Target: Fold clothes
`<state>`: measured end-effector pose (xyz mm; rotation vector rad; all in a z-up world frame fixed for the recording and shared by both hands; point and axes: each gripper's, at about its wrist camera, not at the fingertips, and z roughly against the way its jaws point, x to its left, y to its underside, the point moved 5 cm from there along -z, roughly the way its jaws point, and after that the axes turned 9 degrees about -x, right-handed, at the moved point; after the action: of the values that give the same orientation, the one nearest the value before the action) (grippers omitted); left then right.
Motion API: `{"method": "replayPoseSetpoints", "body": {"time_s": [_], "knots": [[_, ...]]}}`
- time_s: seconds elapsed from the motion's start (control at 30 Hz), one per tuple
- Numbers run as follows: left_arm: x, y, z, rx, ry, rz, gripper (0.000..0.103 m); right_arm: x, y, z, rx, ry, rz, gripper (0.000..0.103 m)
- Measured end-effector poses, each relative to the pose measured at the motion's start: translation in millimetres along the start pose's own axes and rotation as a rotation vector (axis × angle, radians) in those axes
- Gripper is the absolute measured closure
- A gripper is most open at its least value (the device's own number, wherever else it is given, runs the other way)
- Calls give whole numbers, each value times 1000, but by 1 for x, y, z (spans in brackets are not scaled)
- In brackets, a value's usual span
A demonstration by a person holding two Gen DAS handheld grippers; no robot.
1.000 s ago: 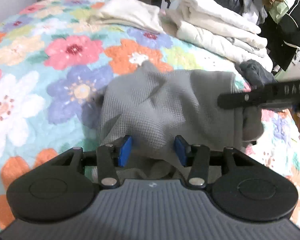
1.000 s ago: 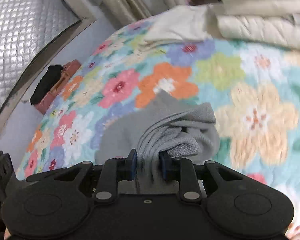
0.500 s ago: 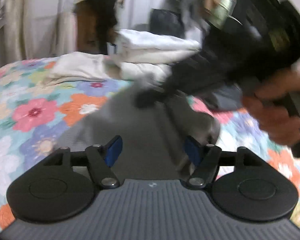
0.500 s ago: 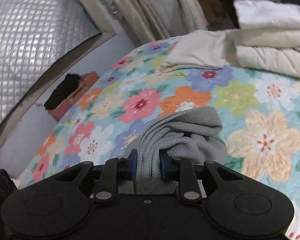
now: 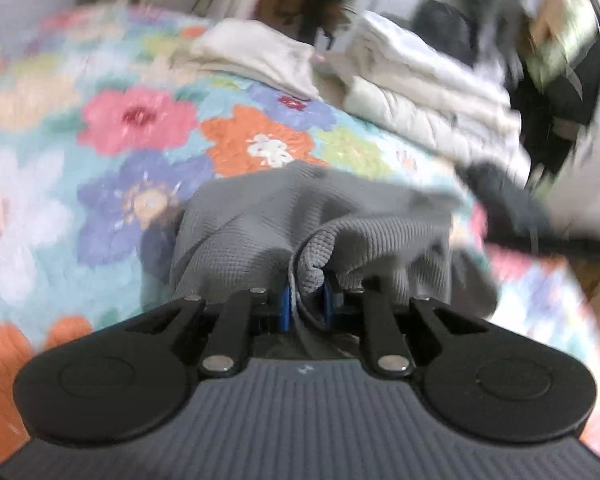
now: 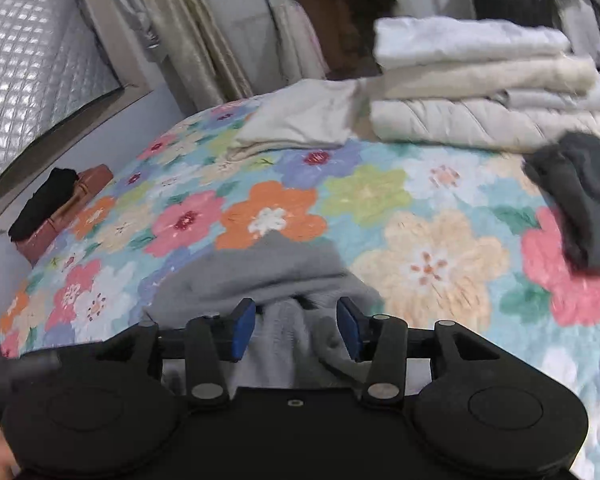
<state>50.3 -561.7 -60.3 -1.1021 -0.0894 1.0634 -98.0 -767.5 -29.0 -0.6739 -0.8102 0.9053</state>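
Flanking grey garment [image 6: 260,272]: folded stack [image 6: 480,92], dark cloth [image 6: 580,196]

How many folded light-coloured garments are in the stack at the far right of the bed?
3 layers show in the stack: a white one on top, a cream one beneath, a quilted one at the bottom. Thin layers may be hidden between them.

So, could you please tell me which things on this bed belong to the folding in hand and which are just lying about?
In use:
- grey waffle-knit garment
- left gripper, closing on a fold of it
- right gripper, opening, cloth between its pads

Lying about:
- stack of folded cream clothes
- dark garment
- floral bedspread
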Motion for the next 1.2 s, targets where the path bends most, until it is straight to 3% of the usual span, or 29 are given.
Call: {"method": "replayPoseSetpoints", "body": {"time_s": [0.2, 0.3, 0.43, 0.57, 0.67, 0.77, 0.8, 0.83, 0.97, 1.07, 1.1, 1.2], "knots": [[9, -20, 14, -59, -44, 5, 90, -37, 36, 12, -6, 50, -11, 36], [20, -31, 17, -93, -57, 29, 96, -53, 61, 4, 72, 84, -32, 36], [32, -49, 41, -136, -92, 27, 98, -64, 88, -9, 204, 51, -202, 36], [49, -68, 73, -221, -158, 38, 98, -52, 93, -15, 218, -5, -231, 36], [77, -78, 91, -290, -260, 74, 103, -42, 91, -19, 216, -33, -231, 36], [108, -94, 118, -424, -489, 20, 103, -33, 90, -22, 209, -28, -200, 36], [119, -98, 127, -455, -521, 29, 103, -31, 90, -23, 205, -22, -183, 36], [134, -102, 133, -451, -507, 78, 103, -30, 89, -23, 204, -17, -170, 36], [165, -89, 120, -287, -364, 249, 102, -31, 85, -23, 170, 29, -127, 36], [157, -71, 89, -112, -334, 225, 99, -28, 73, -13, 103, 77, -53, 36], [151, -65, 81, -83, -318, 210, 92, -26, 68, -8, 78, 85, -21, 36], [143, -51, 58, 35, -300, 183, 55, -17, 49, 3, 3, 85, 79, 36]]}}
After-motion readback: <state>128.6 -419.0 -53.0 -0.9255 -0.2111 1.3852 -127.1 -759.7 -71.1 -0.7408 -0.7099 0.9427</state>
